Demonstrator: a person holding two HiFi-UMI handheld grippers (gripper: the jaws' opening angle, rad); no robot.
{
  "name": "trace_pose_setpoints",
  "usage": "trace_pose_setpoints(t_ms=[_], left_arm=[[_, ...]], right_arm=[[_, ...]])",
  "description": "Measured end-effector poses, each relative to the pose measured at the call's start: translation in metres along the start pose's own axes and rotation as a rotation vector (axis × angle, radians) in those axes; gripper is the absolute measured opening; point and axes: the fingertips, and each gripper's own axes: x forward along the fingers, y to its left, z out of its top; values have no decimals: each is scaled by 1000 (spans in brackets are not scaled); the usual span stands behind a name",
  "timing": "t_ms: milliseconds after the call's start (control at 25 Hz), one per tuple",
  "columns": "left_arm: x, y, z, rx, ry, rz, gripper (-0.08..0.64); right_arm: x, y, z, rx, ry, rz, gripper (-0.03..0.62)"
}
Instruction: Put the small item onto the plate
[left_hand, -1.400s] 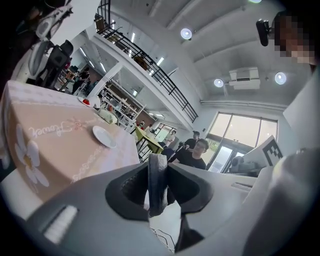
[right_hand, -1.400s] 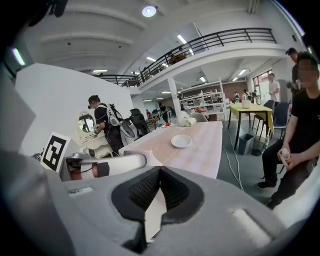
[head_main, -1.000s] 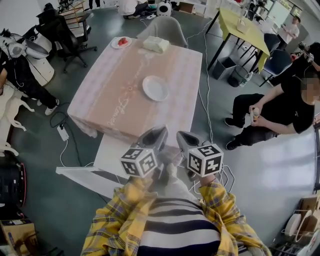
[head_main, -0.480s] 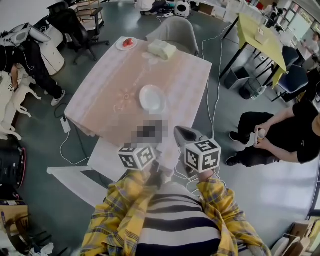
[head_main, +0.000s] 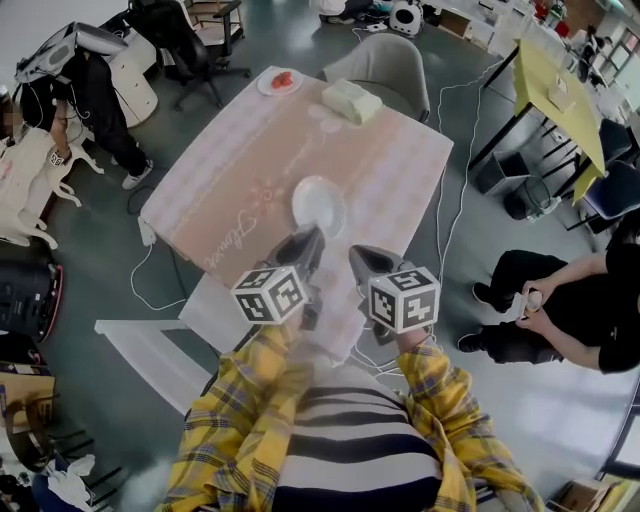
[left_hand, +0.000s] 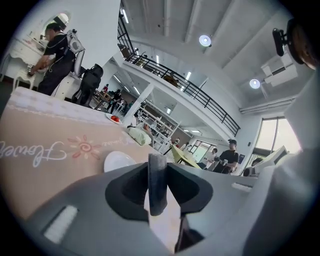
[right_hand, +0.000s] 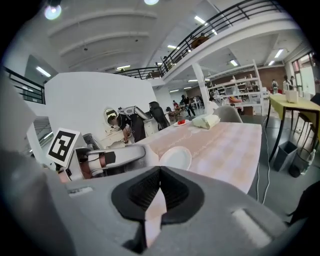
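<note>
A white empty plate (head_main: 317, 205) lies near the front of the pink-clothed table (head_main: 230, 170); it also shows as the plate (left_hand: 117, 161) and the plate (right_hand: 175, 158). At the far corner a small dish holds a red item (head_main: 283, 79). My left gripper (head_main: 305, 245) and right gripper (head_main: 365, 258) hover side by side over the table's near edge, just short of the plate. In the gripper views the left gripper (left_hand: 157, 170) and the right gripper (right_hand: 159, 172) have their jaw tips together with nothing between them.
A pale green packet (head_main: 352, 100) lies at the table's far end, with a grey chair (head_main: 380, 60) behind it. A seated person (head_main: 560, 320) is at the right. Cables (head_main: 440, 230) trail on the floor. A white board (head_main: 170, 345) lies by the table's near left corner.
The table and plate have come closer in the head view. Both grippers now reach over the table's near edge, still side by side and unchanged in their jaws.
</note>
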Motion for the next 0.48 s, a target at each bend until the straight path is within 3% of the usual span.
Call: trace_pose_setpoints(t_ms=[480], left_arm=[[57, 27, 15, -1, 46, -7, 94]], right_arm=[[49, -22, 19, 17, 46, 2, -3]])
